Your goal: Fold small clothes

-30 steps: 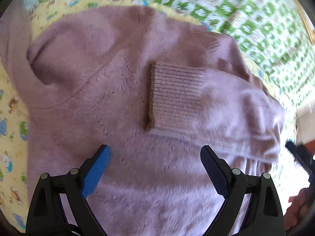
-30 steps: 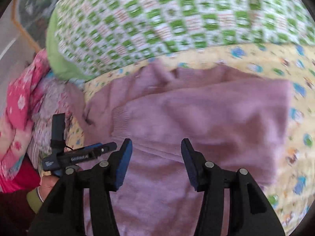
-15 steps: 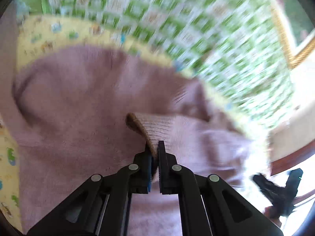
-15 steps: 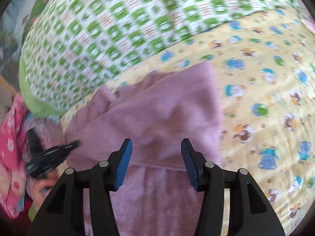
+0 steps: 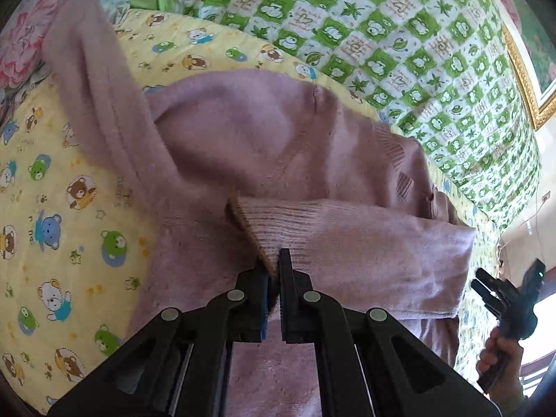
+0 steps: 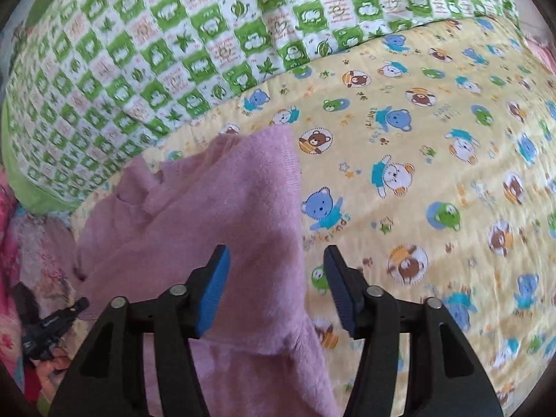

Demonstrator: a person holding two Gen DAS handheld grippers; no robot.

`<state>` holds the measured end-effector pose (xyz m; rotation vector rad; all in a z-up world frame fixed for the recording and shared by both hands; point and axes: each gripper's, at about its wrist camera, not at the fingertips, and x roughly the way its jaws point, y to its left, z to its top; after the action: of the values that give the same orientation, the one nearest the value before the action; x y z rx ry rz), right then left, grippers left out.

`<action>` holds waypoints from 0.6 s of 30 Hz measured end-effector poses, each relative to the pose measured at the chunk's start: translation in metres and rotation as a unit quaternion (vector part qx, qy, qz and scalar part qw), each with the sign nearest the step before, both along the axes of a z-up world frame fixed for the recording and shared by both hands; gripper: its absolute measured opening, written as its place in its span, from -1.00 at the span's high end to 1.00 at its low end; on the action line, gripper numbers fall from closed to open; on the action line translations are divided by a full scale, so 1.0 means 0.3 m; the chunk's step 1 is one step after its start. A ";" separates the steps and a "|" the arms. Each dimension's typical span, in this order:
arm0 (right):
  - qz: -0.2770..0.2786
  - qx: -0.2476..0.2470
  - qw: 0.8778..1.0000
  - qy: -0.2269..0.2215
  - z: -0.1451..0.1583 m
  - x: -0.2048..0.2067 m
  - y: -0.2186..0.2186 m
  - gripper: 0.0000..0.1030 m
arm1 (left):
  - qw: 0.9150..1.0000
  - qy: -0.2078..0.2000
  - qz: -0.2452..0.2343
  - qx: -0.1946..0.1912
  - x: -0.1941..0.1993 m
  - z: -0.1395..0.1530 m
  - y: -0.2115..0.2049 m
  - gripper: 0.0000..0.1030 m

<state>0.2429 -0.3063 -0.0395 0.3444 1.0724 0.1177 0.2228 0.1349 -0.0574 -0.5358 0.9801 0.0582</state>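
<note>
Black-framed and low over the bed, the left hand-held gripper (image 5: pixel 274 271) pinches the ribbed cuff (image 5: pixel 274 222) of the mauve sweater (image 5: pixel 243 139) — the right hand-held gripper (image 6: pixel 276 278) hovers spread wide above its edge on the yellow bear-print sheet (image 6: pixel 434 160).

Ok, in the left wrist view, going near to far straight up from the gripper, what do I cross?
Left gripper, shut on the ribbed cuff → sweater body → yellow bear-print sheet → green checked quilt.
</note>
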 end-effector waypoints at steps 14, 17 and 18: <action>0.020 0.047 0.998 0.023 -0.079 0.095 -0.108 0.84 | 0.999 0.021 -0.038 0.021 0.094 -0.042 -0.102 0.95; 0.026 0.029 0.998 0.047 -0.108 0.097 -0.075 0.77 | 0.998 0.024 -0.039 0.031 0.087 -0.051 -0.119 0.95; 0.021 0.025 0.998 0.050 -0.109 0.093 -0.069 0.70 | 0.999 0.024 -0.038 0.030 0.079 -0.052 -0.114 0.95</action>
<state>0.2710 -0.3271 -0.0721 0.3769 1.1770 0.1663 0.2466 0.1008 -0.0732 -0.4431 1.0416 0.0333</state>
